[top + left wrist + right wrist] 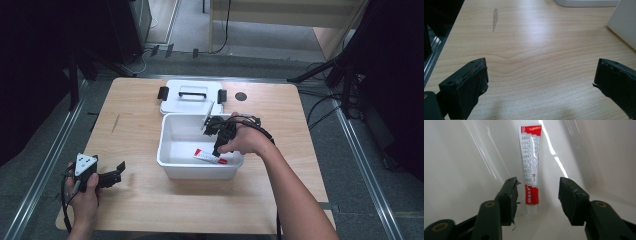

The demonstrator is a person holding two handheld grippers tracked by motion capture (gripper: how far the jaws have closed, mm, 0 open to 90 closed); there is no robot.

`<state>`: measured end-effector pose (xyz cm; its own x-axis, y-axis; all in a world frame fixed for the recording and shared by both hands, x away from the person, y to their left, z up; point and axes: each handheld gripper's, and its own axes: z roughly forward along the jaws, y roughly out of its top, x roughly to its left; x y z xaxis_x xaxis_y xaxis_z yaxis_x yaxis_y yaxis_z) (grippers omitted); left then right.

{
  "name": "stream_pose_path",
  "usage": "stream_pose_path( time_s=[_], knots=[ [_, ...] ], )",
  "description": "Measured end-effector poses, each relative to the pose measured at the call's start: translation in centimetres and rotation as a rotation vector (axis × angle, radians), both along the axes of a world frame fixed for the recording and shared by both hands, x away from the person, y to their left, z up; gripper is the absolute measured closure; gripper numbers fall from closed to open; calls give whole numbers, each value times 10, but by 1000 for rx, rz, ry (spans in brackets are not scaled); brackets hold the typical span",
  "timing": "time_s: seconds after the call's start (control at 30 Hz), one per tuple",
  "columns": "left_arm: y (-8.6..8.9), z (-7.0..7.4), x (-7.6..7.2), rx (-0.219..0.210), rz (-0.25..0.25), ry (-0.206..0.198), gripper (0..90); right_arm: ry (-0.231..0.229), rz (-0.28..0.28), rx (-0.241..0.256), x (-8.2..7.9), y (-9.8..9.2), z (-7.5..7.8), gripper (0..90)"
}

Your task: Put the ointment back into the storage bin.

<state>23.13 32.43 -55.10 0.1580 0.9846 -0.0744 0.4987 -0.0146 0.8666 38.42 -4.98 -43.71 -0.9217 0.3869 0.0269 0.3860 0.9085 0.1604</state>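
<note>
Tube (531,171) lies flat on the floor of the bin (170,161), cap end between our right gripper (537,195) jaws, which stand apart w/o touching it. We should drop straight down, center on the tube, then close gently so it doesn't skid. Left gripper (540,82) is also apart, idle over bare table (529,40) left of the bin.

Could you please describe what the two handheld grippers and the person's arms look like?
Both grippers are black with two blocky jaws. The left gripper carries a grey three-cornered plate with dark dots and trails a black cable; its pads look frayed at the edges. The right gripper shows brass-coloured pivot screws, and black cable loops over it. The forearms are bare, with no sleeves in view.
</note>
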Motion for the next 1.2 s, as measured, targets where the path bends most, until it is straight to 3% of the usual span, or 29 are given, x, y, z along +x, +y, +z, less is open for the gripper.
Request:
stream_pose_path(
  time_s=[0.07, 0.1, 0.23, 0.37, 0.43, 0.6, 0.73, 0.8, 0.87, 0.93, 1.0, 1.13, 1.2],
  knots=[
    [0, 0, 0, 0, 0, 1, 0, -9, -19, 17, 0, -2, 5, 422],
    [0, 0, 0, 0, -1, 2, 0, -20, -39, 22, 0, -4, 10, 350],
    [0, 0, 0, -2, 0, 4, 0, -45, -65, 32, 0, -9, 18, 259],
    [0, 0, 0, -4, 0, 4, 0, -66, -96, 68, -2, -16, 30, 107],
    [0, 0, 0, -3, 0, 3, 0, -85, -107, 111, -4, -22, 42, 16],
    [0, 0, 0, -6, 3, 2, 0, -131, -155, 172, -6, -32, 56, 0],
    [0, 0, 0, -6, 3, 2, 0, -237, -217, 239, -8, -51, 69, 0],
    [1, 0, 0, -6, 3, 0, 0, -254, -236, 256, -9, -56, 71, 0],
    [0, 0, 0, -8, 3, -1, 0, -307, -285, 312, -12, -72, 75, 0],
    [1, 0, 0, -7, 2, 1, 0, -351, -312, 346, -13, -85, 75, 0],
    [1, 0, 0, -10, 3, 1, 0, -358, -335, 358, -15, -91, 74, 0],
    [1, 0, 0, -9, 4, 2, 0, -415, -418, 419, -20, -123, 66, 0],
    [1, 0, 0, -8, 5, 3, 0, -426, -429, 433, -21, -129, 64, 0]
  ],
)
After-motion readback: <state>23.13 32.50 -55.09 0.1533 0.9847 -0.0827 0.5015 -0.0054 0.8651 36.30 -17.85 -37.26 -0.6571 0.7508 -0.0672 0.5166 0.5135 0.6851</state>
